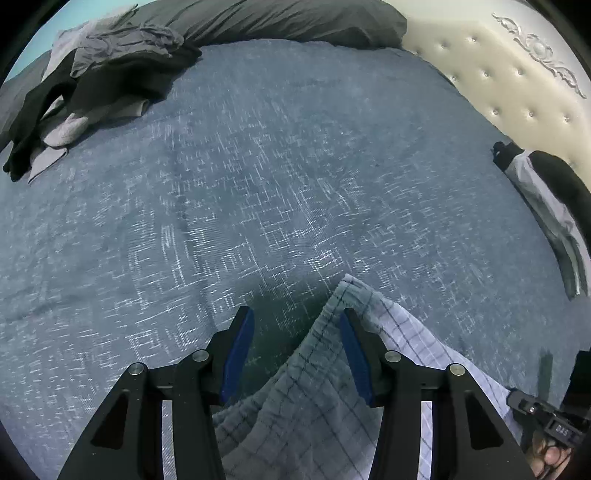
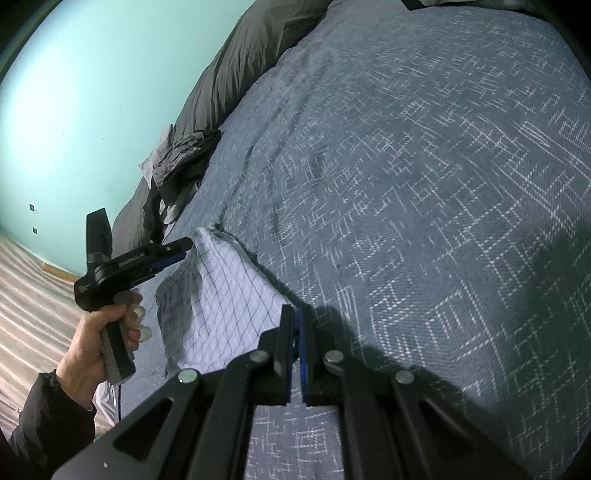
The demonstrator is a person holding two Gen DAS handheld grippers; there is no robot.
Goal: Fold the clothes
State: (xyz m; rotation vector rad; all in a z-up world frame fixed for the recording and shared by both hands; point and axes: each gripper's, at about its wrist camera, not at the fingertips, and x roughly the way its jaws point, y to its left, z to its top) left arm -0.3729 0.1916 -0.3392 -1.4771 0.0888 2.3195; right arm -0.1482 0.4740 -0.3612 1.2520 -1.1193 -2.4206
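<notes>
A white cloth with a dark check (image 1: 314, 398) hangs over the blue patterned bed cover (image 1: 258, 166). My left gripper (image 1: 295, 314) is open. The cloth's folded edge runs up between its blue pads (image 1: 240, 354) and drapes over the right finger, and the pads do not press on it. In the right wrist view the checked cloth (image 2: 221, 295) stretches from the left gripper (image 2: 181, 249), held in a person's hand (image 2: 99, 339), to my right gripper (image 2: 295, 310). That gripper is shut on the cloth's near corner, just above the bed cover (image 2: 406, 184).
A pile of dark and grey clothes (image 1: 103, 74) lies at the bed's far left, also seen as the pile (image 2: 177, 162). A grey pillow (image 1: 277, 18) and a cream tufted headboard (image 1: 498, 74) are behind. A black and white garment (image 1: 535, 184) lies at the right edge.
</notes>
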